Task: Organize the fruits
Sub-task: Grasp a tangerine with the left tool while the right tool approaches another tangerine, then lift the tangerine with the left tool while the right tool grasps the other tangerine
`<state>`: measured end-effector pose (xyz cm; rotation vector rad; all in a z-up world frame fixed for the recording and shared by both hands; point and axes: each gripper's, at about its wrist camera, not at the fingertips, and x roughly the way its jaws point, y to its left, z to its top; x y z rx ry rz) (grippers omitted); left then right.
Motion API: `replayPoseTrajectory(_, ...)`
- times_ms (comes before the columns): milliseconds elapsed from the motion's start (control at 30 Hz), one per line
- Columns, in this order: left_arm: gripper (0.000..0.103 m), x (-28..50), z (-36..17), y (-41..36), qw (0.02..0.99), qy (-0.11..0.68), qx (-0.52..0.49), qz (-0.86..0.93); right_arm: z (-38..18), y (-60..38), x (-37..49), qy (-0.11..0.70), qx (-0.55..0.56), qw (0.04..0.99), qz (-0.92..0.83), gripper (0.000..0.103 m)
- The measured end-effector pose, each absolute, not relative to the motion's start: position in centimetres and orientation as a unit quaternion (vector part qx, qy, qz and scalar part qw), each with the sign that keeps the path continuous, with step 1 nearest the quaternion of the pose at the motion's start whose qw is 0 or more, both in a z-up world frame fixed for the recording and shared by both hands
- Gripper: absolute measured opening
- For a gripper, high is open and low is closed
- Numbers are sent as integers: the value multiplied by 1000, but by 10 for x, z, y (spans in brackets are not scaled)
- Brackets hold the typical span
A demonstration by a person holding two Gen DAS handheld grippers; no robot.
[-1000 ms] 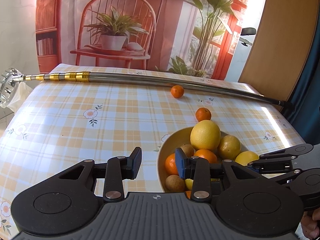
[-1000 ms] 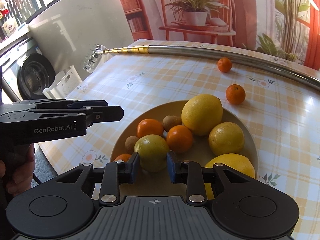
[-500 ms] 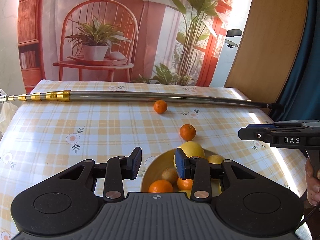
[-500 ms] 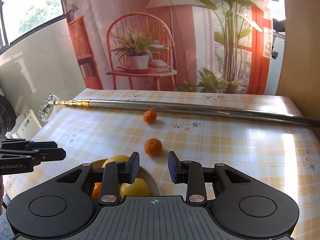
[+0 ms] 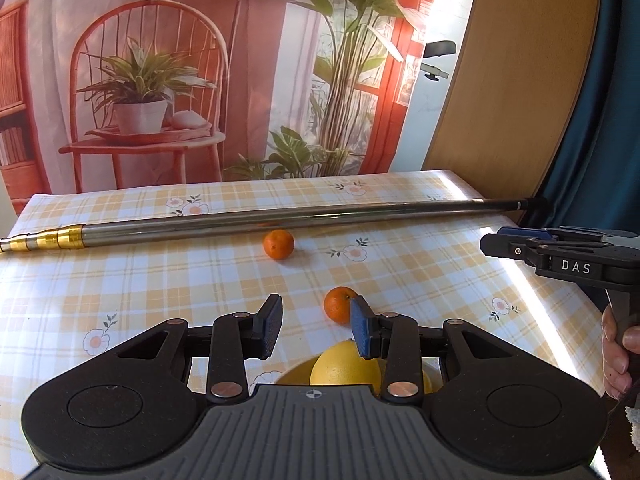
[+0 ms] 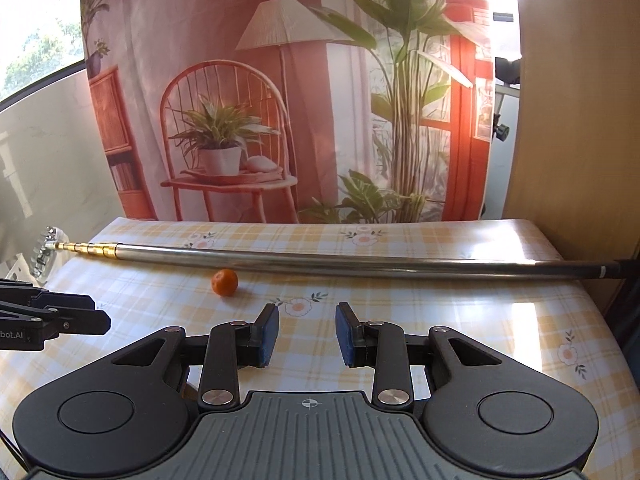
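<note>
Two grippers held above a checked table, both with jaws apart and empty.

Two small oranges lie loose on the table (image 5: 120,280): the far orange (image 5: 278,244) sits just beside a long metal telescopic pole (image 5: 280,218) that runs across the cloth, and the near orange (image 5: 339,305) lies closer, just beyond the yellow bowl (image 5: 294,376). In the left wrist view the left gripper (image 5: 316,328) hangs over the bowl's far edge, where a large yellow citrus (image 5: 344,366) shows between its spread fingers; its right fingertip overlaps the near orange in the picture, but contact cannot be told. The right gripper (image 6: 307,334) points across bare cloth towards the pole, nothing between its fingers. A person's hand (image 5: 618,354) grips the right gripper's handle at the edge of the left view.
</note>
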<state>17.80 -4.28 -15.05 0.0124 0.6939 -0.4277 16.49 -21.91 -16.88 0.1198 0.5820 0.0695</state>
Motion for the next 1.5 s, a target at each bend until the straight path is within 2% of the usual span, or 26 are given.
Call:
replayPoseTrajectory(567,39,255,-200,-107,876,418,41,-238,-198,-244,181,297,115,947,37,30)
replayPoseTrajectory(1067,41,279,-228,-133,853,457,91,-234,-217,-258,176,317,156,935,31,30)
replayPoseTrajectory(1500,38,234,-198,-108,878,396,88,-252,-212,-249,173,325,155,932,43,30)
